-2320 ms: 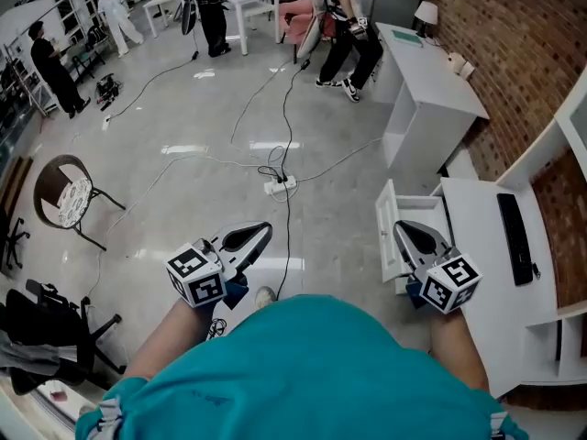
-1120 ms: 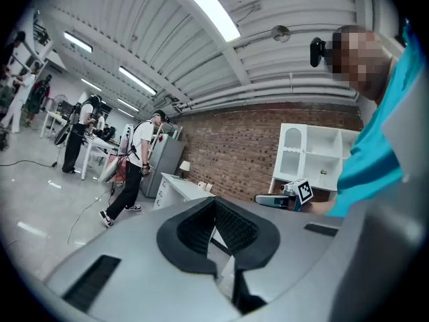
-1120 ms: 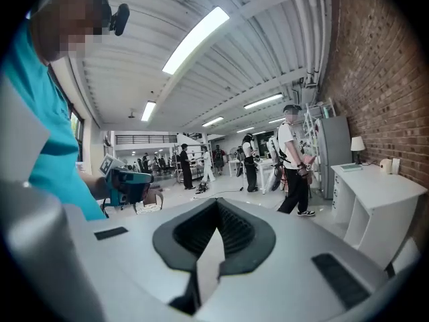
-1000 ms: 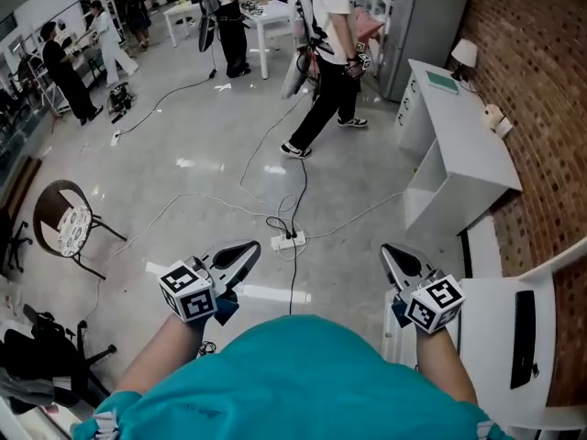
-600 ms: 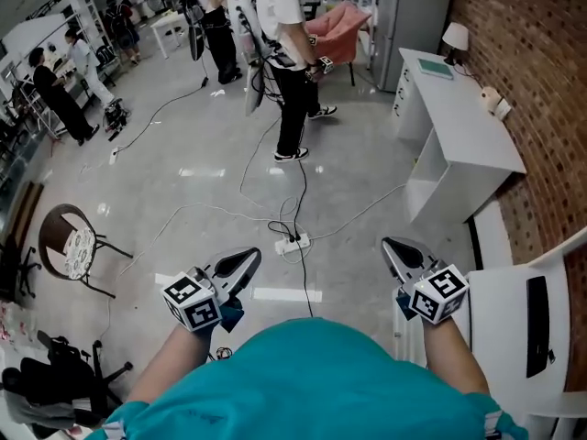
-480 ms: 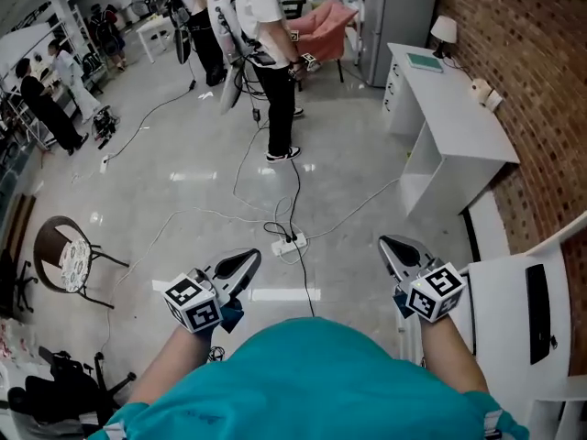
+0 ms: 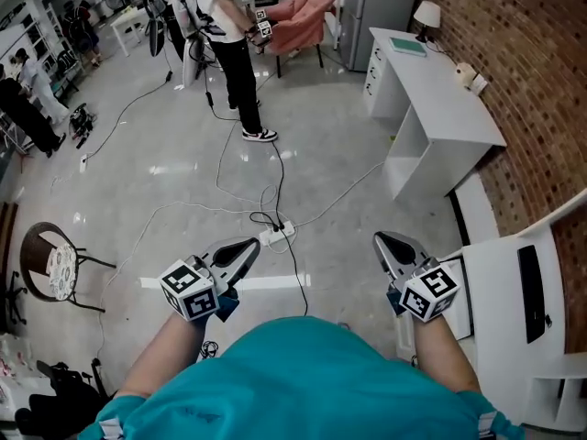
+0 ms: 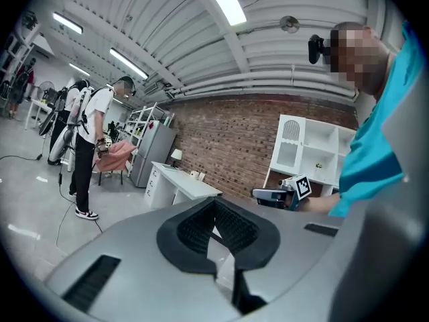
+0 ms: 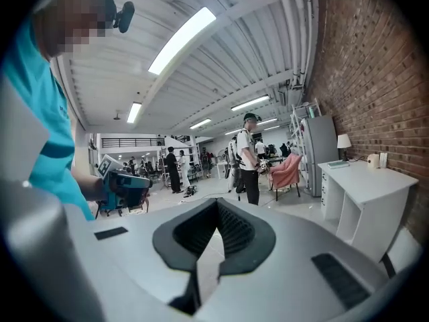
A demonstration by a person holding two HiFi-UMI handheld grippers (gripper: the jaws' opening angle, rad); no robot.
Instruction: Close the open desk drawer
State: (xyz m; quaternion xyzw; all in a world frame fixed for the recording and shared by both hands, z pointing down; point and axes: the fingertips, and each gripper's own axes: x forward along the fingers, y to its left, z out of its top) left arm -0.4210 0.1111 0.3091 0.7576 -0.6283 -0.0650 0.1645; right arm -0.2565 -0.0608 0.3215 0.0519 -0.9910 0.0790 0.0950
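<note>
The left tongs (image 7: 253, 243) are shut tight, with nothing in them. The right tongs (image 7: 379, 239) are shut too, and they hold nothing. The person in the teal shirt (image 7: 303, 374) holds both out in front, level, with the tips pointing away across the floor. I think shut tips are good here, because closing a drawer needs a push, not a pinch.

The drawer (image 7: 401, 337) is right under the right tongs and the arm behind them. Only a thin white strip of it shows, so I cannot see how far out it is. It comes out of the white desk (image 7: 500, 337), which is just to the right of the right tongs. I think the right tongs hang there because they are the close ones for the push.

The drawer's long front seems to run the same way the tongs point. The drawer sticks out sideways from the desk, toward the left tongs. So it would slide shut the other way, toward the brick wall (image 7: 523, 81).

A black keyboard (image 7: 532, 282) lies on the desk, further right. Ahead of the tongs, between the two, a power strip (image 7: 275, 235) and cables lie on the floor. Far ahead, a second desk (image 7: 440, 90) stands by the wall and someone walks (image 7: 229, 35).
</note>
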